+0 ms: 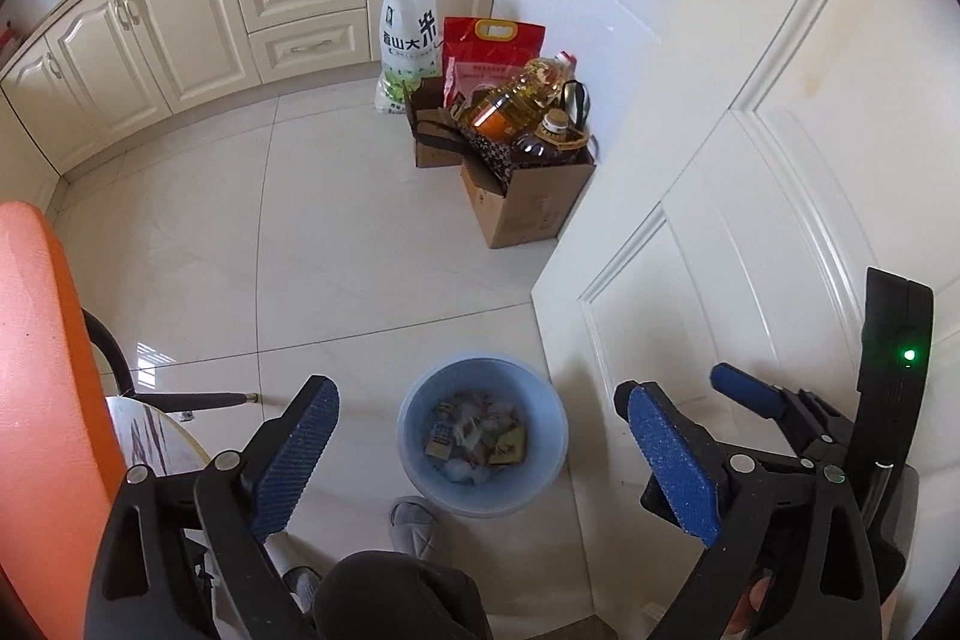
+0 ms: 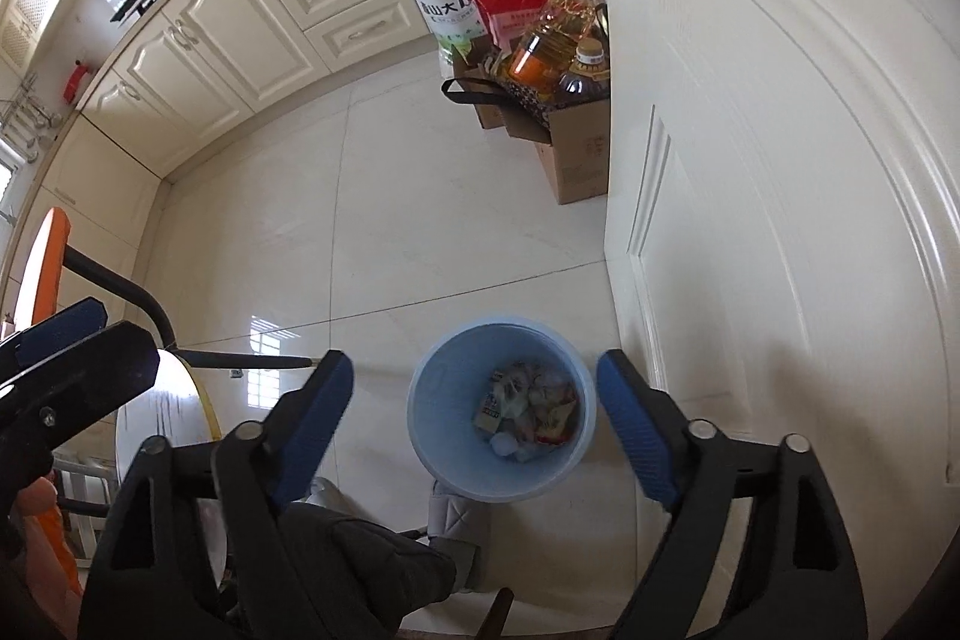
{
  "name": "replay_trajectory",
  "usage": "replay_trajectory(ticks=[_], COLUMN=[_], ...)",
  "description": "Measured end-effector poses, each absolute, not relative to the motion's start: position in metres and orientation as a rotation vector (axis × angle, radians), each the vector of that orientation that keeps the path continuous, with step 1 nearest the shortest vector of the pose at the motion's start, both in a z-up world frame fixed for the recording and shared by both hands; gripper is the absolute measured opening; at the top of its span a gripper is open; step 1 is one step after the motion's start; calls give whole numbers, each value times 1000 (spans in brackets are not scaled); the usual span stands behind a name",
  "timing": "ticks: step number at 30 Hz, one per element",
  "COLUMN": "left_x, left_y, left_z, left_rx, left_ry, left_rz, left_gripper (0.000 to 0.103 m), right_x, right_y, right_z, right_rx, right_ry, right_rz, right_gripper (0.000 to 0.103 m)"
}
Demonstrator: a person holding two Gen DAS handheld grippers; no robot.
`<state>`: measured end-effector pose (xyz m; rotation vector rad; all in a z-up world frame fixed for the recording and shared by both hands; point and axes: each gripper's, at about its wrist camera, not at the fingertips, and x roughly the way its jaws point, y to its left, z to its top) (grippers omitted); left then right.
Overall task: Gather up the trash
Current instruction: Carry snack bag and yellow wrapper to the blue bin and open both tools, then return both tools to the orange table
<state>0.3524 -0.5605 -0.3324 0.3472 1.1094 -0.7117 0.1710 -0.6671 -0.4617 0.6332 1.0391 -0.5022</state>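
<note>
Trash (image 2: 528, 415) fills the blue bin (image 2: 444, 454) on the floor below me. Both my left tool (image 1: 480, 454) and right tool (image 2: 480, 430) hang released, empty.

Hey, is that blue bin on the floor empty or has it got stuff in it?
Partly filled. The blue bin stands upright, and crumpled wrappers cover its bottom, well below the rim.

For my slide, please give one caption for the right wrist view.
Open right gripper above a round light-blue plastic bin holding crumpled wrappers on the white tiled floor.
</note>
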Motion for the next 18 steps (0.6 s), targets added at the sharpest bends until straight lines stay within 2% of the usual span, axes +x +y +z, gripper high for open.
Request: replay_trajectory(ticks=[1,2,3,8,18], left_x=[344,341,335,311,257], left_y=[-554,-554,-552,-536,-427], left_z=[-331,-329,-326,-301,-213], left_rx=[352,353,348,299,162], left_ry=[1095,1083,1071,1012,782], left_rz=[-707,-704,-704,-705,-723], left_gripper=[96,99,102,102,102], right_x=[170,169,168,163,162], right_y=[-665,-665,-663,-655,-607], right_z=[-458,-454,-450,-424,-318], right_rx=[630,627,621,620,512], right_ry=[1036,1034,1032,997,822], right_rz=[-513,-519,-526,-553,-507], right_gripper=[101,103,103,103,103])
